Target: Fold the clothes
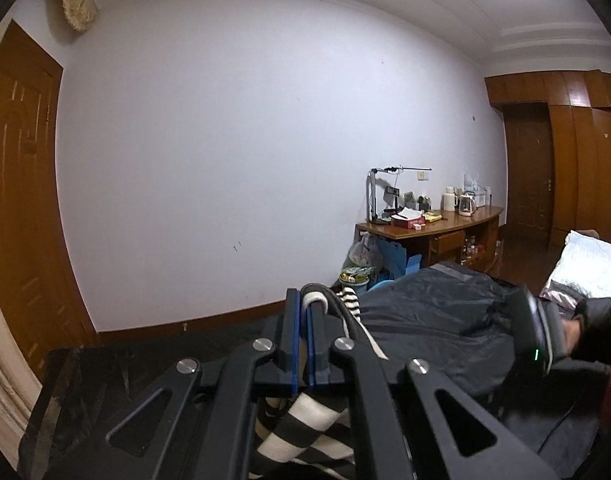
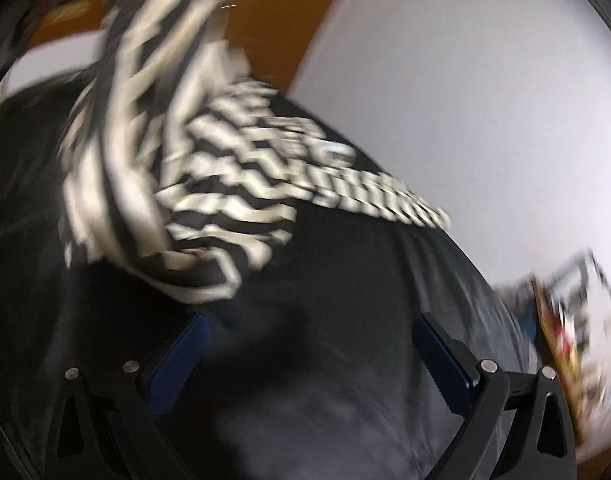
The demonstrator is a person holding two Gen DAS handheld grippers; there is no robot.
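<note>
My left gripper [image 1: 304,304] is shut on a fold of the black-and-cream striped garment [image 1: 301,428], which hangs down below the jaws above the dark bed cover [image 1: 433,320]. In the blurred right wrist view the same striped garment [image 2: 209,184] rises in a bunch towards the upper left, with part of it lying on the dark cover [image 2: 325,360]. My right gripper [image 2: 311,356] is open just short of the cloth, its blue pads [image 2: 177,364] wide apart with only the cover between them. The right-hand tool [image 1: 539,334] and a dark sleeve show at the left view's right edge.
A white wall fills the background, with a brown door [image 1: 17,184] at left. At the back right a wooden desk [image 1: 429,236] carries a lamp, a kettle and boxes, next to wooden wardrobes [image 1: 577,160]. A pale pillow [image 1: 589,268] lies at the right.
</note>
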